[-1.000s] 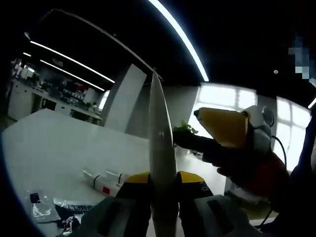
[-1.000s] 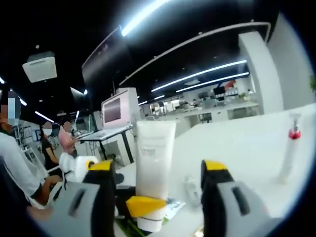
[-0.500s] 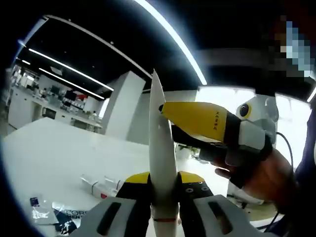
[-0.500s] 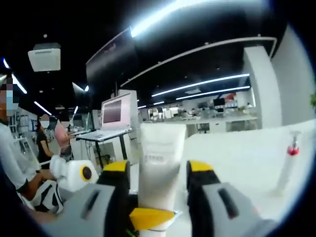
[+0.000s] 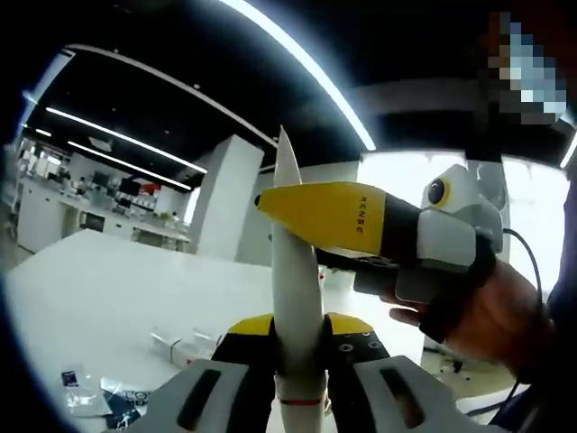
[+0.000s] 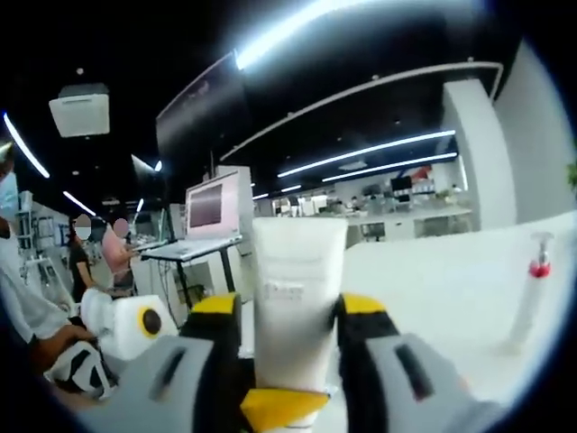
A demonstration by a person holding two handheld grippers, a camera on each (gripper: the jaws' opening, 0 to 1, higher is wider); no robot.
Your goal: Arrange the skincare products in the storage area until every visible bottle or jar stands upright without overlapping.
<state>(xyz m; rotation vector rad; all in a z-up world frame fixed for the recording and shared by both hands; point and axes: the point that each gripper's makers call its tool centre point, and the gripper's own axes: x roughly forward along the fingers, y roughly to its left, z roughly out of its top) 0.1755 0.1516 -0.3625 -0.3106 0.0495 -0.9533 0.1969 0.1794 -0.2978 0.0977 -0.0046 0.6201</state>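
Both the left gripper (image 5: 297, 347) and right gripper (image 6: 290, 316) clamp the upright white tube (image 6: 297, 298), pump bottle (image 6: 530, 293) standing well right of it

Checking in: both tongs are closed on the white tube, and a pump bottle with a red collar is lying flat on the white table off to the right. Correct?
Not quite. The pump bottle is standing upright on the table, not lying flat; the right gripper view shows it. The rest holds: the left tongs and right tongs both clamp the white tube.
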